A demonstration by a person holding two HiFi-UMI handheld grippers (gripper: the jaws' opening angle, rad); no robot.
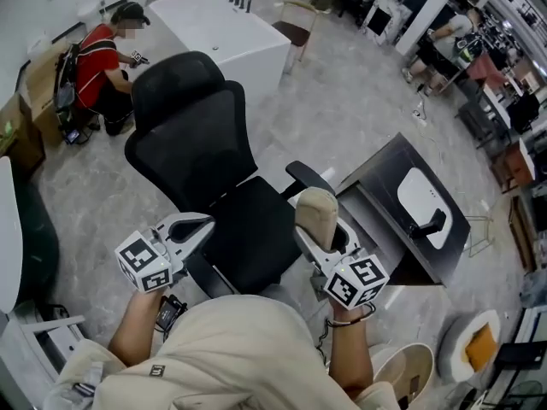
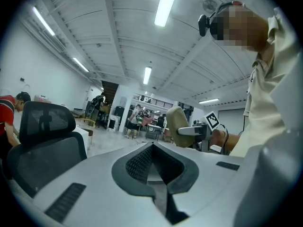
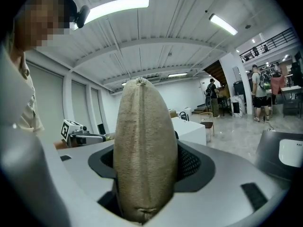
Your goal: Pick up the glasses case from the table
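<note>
The right gripper [image 1: 323,231] is pinching the glasses case [image 3: 144,150]. Its jaws grip the lower end of the case, and the rest stands upright above the tips. This suits the task. The case is clear of the table [image 1: 383,176], which lies off to this gripper's right and well below it, so the pick-up looks done. Holding the case low down leaves most of it free, and the grip seems chosen to keep the long, narrow body steady rather than to crush it.

The case is a slim oval pod that is rounded at the top and tapers a little toward the pinch. It is covered in a coarse, sandy-beige woven fabric, and a raised seam runs down the face turned to the right gripper view. It probably has a stiff shell under the cloth, though the views cannot confirm that.

The left gripper [image 1: 198,227] has its jaws pressed together with nothing between them. It is held idle at about the same height, well apart on the right gripper's left. The ribbed dark pads [image 2: 138,164] line a smooth grey plastic body.

Beyond both tools stands a black mesh-backed office chair [image 1: 198,131]. A glossy white oval pad [image 1: 417,193] sits on the dark, matt table top.
</note>
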